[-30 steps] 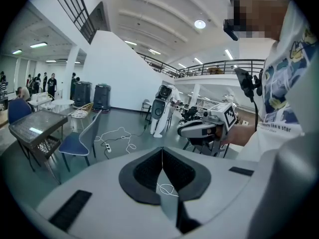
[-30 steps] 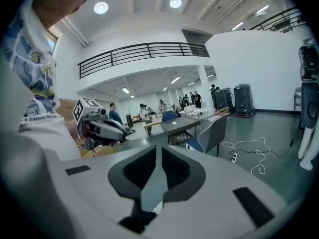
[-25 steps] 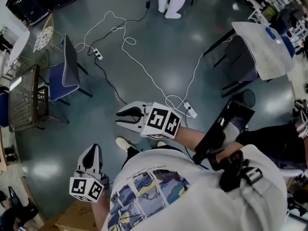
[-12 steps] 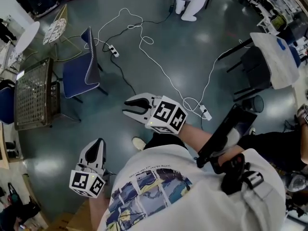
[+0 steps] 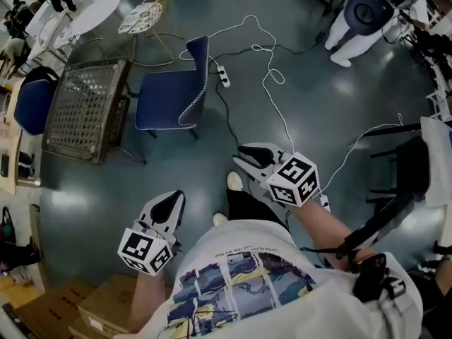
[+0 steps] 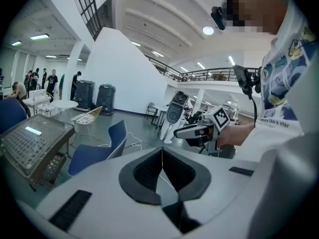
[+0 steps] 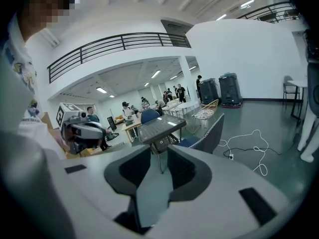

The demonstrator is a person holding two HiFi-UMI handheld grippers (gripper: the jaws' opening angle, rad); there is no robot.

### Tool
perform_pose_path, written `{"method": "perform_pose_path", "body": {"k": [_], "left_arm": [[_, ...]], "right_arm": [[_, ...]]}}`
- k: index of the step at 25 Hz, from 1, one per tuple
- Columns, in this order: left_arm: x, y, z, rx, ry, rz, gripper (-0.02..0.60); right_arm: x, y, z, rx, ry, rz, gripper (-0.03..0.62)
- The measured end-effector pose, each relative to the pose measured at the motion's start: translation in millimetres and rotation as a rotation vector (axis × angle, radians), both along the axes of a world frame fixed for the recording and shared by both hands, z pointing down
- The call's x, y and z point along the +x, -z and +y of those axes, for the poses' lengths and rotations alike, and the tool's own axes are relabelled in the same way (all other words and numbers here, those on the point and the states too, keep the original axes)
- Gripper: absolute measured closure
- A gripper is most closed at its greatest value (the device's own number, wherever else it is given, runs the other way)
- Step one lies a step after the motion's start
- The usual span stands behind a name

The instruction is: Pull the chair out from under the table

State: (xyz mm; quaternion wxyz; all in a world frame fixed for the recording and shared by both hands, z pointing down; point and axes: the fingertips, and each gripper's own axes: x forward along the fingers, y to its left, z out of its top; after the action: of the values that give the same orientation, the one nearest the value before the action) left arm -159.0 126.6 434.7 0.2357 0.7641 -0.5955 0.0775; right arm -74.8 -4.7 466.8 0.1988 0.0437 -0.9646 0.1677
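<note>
Polished grey concrete floor (image 5: 176, 171), glossy. Square mesh-top table (image 5: 85, 108) at left. Blue padded chair (image 5: 169, 99), curved back with pale trim, stands just beside it, seat toward it. Step judged: approach, with both grippers well apart from the chair. Left gripper (image 5: 172, 198) closed, empty. Right gripper (image 5: 240, 155) jaws have just been opening, nothing between. Next move: reach the backrest rim and clamp.

Holds left gripper (image 5: 174, 200) low, jaws together; points right gripper (image 5: 239, 157) forward, jaws just opening, empty.
</note>
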Motion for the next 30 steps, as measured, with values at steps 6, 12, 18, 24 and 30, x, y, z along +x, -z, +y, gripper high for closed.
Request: {"method": "perform_pose_path", "body": {"k": [6, 12, 18, 24, 30], "left_arm": [[-42, 28, -86, 0.012, 0.040, -0.006, 0.569], [-72, 38, -147, 0.015, 0.058, -0.034, 0.569], [-119, 33, -177, 0.012, 0.040, -0.022, 0.569], [-194, 36, -202, 0.015, -0.042, -0.013, 0.571], [-266, 40, -219, 0.000, -0.119, -0.021, 0.569]], "right_arm": [[-55, -11, -103, -0.099, -0.007, -0.001, 0.486], [-95, -37, -170, -0.141, -0.026, 0.022, 0.447], [-151, -61, -226, -0.170, -0.103, 0.049, 0.419], [-213, -91, -284, -0.197, -0.274, 0.106, 0.401], [-256, -139, -339, -0.208, -0.449, 0.196, 0.388]]}}
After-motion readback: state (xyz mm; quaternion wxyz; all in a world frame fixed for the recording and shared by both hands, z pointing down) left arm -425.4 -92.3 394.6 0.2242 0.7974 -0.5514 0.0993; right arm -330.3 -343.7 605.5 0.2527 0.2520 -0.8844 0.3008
